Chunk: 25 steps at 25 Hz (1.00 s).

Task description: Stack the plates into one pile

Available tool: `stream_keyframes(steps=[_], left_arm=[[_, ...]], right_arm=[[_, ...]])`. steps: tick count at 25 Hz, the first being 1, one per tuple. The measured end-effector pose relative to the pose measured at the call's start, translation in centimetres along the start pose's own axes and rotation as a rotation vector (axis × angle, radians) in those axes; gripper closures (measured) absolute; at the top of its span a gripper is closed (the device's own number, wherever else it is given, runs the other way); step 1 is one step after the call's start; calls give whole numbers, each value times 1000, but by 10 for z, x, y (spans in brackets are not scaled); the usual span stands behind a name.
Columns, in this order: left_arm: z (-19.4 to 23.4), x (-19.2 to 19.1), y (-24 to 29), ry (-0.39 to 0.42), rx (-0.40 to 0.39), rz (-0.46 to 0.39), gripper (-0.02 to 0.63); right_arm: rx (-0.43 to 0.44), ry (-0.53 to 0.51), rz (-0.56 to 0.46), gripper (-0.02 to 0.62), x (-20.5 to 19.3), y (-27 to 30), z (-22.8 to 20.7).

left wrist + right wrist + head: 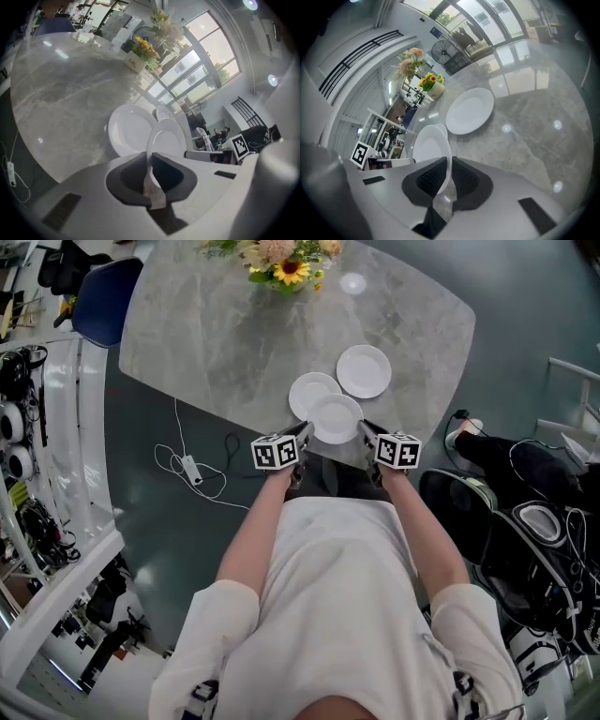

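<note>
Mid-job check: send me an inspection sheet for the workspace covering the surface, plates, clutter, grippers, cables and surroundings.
Surface: grey marble table; a bright light reflection near the far edge.
Job's things: three white plates, not yet one pile. The held plate is at the near edge and overlaps the second plate in the head view. The third plate lies apart.
Clutter: flower arrangement at the far edge.
Grippers: left gripper and right gripper are each shut on the held plate's rim, on opposite sides.
Cables: white cable with an inline box, on the floor left of the person.
Surroundings: blue chair, shelving, dark bags.
</note>
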<state>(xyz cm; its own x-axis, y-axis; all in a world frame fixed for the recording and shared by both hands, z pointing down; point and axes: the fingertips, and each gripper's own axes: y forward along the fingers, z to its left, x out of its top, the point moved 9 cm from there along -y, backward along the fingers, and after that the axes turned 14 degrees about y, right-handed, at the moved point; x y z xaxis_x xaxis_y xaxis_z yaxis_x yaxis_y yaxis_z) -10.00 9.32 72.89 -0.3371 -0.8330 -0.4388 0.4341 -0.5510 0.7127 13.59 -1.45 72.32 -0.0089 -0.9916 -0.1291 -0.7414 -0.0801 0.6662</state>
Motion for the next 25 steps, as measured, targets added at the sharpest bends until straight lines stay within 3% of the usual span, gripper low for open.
stream_keyframes(steps=[9,25], left_arm=[[27,13,-17,13,17,-3,566],[52,41,-11,155,77,75,556]], right_arm=[[-18,-31,24,543,4,26,28],[-114,-144,37,541,14,58,47]])
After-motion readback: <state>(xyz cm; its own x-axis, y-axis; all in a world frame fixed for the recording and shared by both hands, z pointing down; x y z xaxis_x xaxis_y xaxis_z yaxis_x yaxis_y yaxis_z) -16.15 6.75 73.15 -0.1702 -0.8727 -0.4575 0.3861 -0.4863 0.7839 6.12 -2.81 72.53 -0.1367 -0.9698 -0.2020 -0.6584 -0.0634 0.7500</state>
